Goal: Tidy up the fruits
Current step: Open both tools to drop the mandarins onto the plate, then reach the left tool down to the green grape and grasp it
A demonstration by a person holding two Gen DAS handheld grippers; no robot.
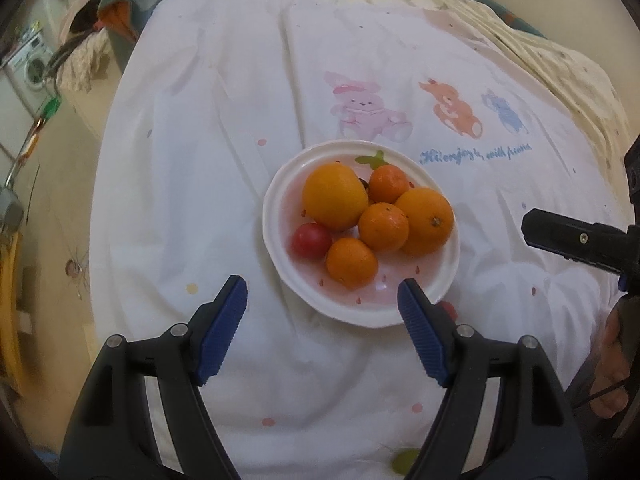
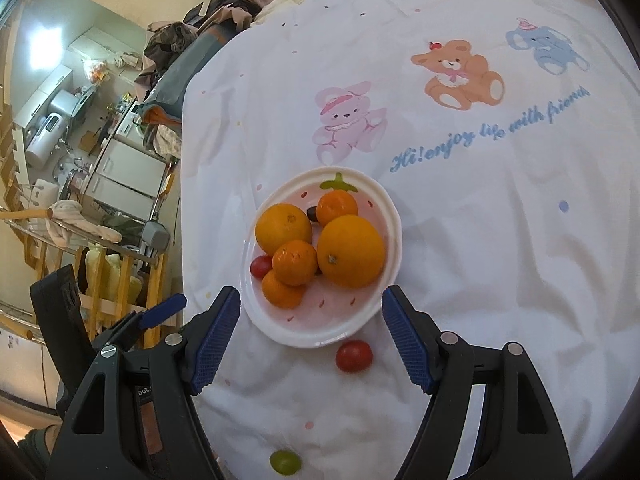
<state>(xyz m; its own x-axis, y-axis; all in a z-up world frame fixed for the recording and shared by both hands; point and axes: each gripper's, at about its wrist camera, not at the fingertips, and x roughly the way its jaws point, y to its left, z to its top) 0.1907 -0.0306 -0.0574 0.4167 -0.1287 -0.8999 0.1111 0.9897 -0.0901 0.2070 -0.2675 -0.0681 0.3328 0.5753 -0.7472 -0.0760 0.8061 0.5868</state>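
A white plate (image 1: pixel 280 184) (image 2: pixel 384 208) on the cloth holds two large oranges (image 1: pixel 335 196) (image 2: pixel 351 251), three mandarins (image 1: pixel 383 227) (image 2: pixel 295 262), a red cherry tomato (image 1: pixel 311 241) (image 2: pixel 261 266) and a small dark fruit (image 2: pixel 312 214). On the cloth in front of the plate lie a second red tomato (image 2: pixel 354 356) and, nearer, a green grape (image 2: pixel 285 462) (image 1: pixel 404 460). My left gripper (image 1: pixel 322 284) hangs open above the plate's near edge with nothing between its fingers. My right gripper (image 2: pixel 311 292) is open too, empty, above the plate's near rim.
The white cloth (image 2: pixel 480 240) with printed cartoon animals covers the table. Its left edge (image 2: pixel 182 200) drops to a cluttered room. A finger of the right gripper (image 1: pixel 568 238) and a hand (image 1: pixel 612 360) show at the right of the left wrist view.
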